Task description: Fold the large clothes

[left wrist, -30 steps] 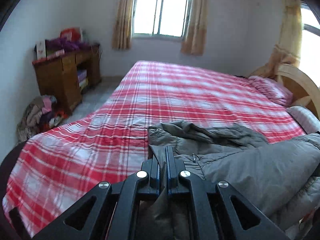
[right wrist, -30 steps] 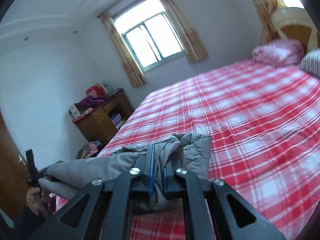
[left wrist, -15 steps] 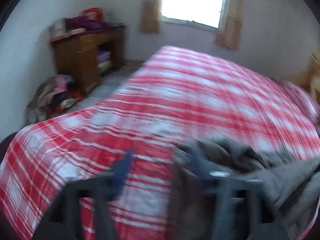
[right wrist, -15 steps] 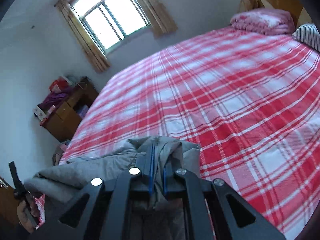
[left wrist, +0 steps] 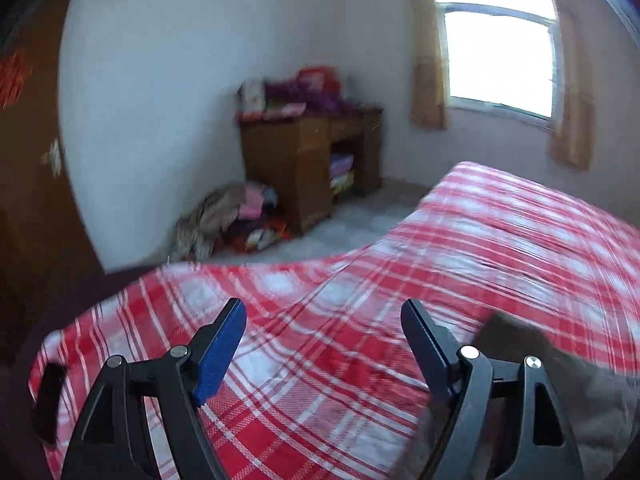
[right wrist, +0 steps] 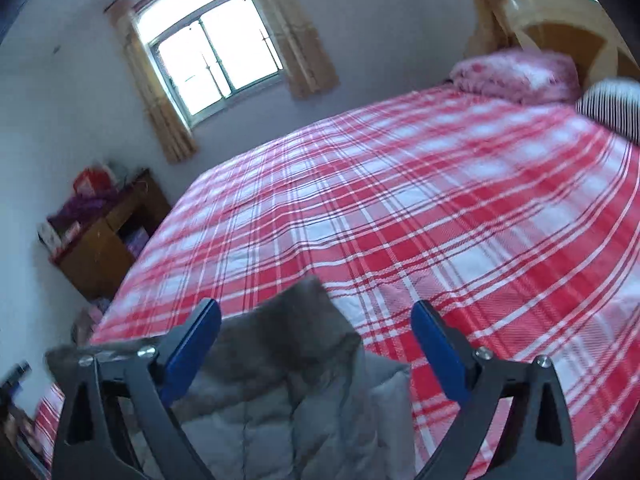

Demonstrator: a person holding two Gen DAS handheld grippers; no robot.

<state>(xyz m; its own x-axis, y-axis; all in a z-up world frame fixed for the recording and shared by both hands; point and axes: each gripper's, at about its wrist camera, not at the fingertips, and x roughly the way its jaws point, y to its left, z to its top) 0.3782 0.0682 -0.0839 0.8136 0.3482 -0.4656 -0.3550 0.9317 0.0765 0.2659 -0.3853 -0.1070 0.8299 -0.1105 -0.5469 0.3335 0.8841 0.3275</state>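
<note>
Jacket (right wrist: 296, 392) now lies on the bed (right wrist: 400, 208) near its front edge, under the right claw (right wrist: 316, 344). Both claws released it within the last second: right spread wide above it, left claw (left wrist: 324, 344) spread over bare sheet, jacket at its right. Fold likely laid; next regrip.

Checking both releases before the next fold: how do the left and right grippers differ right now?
The left gripper has only the red plaid bedspread between its fingers; the right gripper has the grey padded jacket lying between its. The left view catches the jacket only at its lower right edge, and the right view looks straight down on it. Both are wide open, gripping nothing.
</note>
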